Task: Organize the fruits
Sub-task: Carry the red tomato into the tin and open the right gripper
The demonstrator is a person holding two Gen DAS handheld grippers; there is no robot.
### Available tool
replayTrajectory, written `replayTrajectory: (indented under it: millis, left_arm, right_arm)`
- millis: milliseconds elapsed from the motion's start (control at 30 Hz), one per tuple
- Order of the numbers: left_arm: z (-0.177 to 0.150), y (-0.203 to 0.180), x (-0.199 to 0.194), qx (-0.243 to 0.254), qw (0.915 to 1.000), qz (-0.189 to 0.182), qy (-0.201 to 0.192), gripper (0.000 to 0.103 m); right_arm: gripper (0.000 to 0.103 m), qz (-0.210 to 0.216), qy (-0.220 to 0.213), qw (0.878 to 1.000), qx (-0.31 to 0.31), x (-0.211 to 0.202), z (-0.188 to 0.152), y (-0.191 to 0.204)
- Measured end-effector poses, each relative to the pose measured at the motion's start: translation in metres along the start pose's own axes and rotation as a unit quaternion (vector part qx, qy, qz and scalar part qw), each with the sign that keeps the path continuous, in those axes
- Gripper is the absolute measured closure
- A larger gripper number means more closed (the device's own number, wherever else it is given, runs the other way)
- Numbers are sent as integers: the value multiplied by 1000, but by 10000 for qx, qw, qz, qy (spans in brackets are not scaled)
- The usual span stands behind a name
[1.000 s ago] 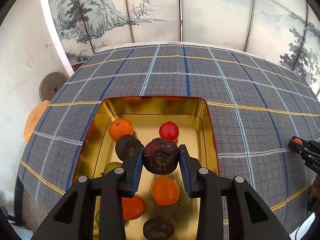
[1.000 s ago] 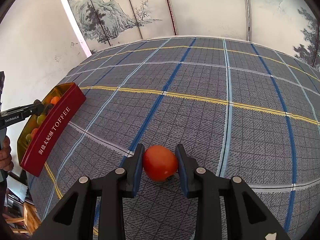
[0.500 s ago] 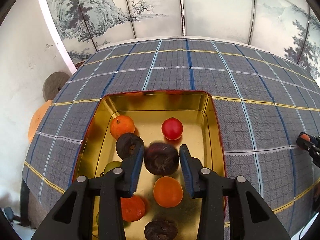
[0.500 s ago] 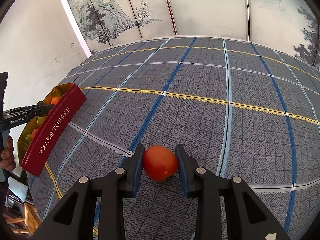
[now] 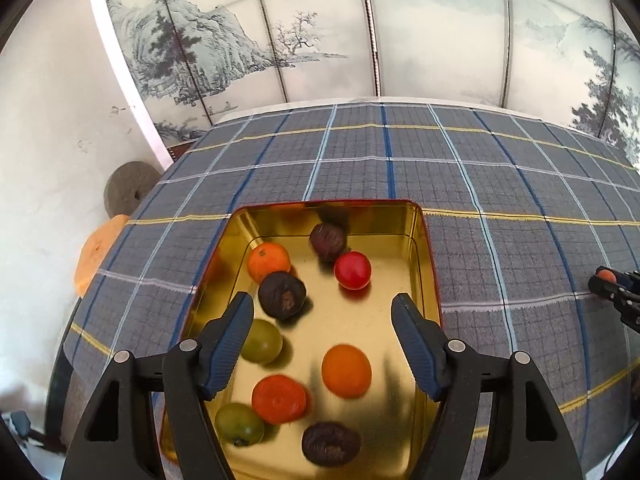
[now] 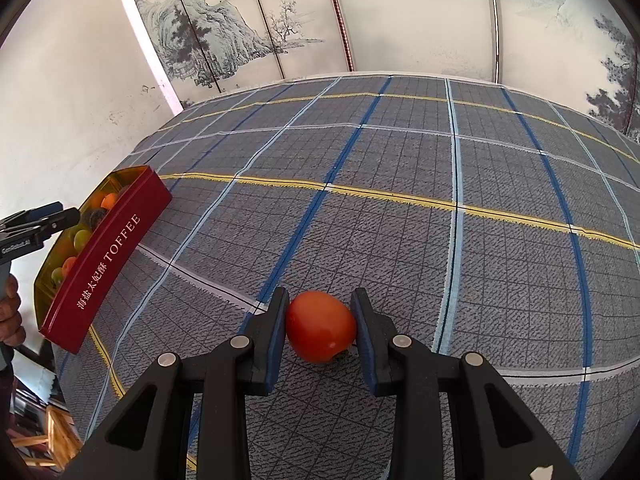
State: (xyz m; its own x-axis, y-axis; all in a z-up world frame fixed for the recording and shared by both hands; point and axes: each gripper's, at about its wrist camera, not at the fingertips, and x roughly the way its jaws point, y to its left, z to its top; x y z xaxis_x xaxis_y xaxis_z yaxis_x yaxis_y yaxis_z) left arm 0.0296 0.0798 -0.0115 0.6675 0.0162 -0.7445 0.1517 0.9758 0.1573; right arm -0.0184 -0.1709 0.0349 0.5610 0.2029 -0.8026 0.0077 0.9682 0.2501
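Observation:
A gold-lined red tin (image 5: pixel 435 280) holds several fruits: oranges, green ones, a red one (image 5: pixel 352 270) and wrinkled dark ones. My left gripper (image 5: pixel 322 304) hovers over the tin, its jaws opening, with nothing between them. One dark fruit (image 5: pixel 327 241) lies near the tin's far wall. My right gripper (image 6: pixel 320 295) is shut on a red-orange fruit (image 6: pixel 320 326) that rests on the plaid cloth. The right wrist view shows the tin (image 6: pixel 108 268) at far left, with the left gripper (image 6: pixel 40 224) above it.
A grey-blue plaid cloth (image 6: pixel 400 184) covers the table, and a painted screen stands behind it. Past the table's left edge are a round grey stone (image 5: pixel 126 194) and an orange object (image 5: pixel 96 256). A hand (image 6: pixel 10 316) and wooden furniture (image 6: pixel 60 432) show at lower left.
The left jaws have opened and let go of the dark fruit, which now lies farther back in the tin. The left gripper has pulled back slightly. The right gripper and its fruit have not moved.

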Motion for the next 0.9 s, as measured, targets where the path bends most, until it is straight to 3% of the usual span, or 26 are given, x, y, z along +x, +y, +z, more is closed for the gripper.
replayTrajectory:
  millis: [367,900]
  left_arm:
    - [-24,-2,-44,19,9998,52,-216,28]
    - [-44,27,-61,-361,9988,151,-289,28]
  right_arm:
    - [73,55,-110,9998,-131,-7,-6,15]
    - [73,1102,-494,9876,-1000,-46,21,143]
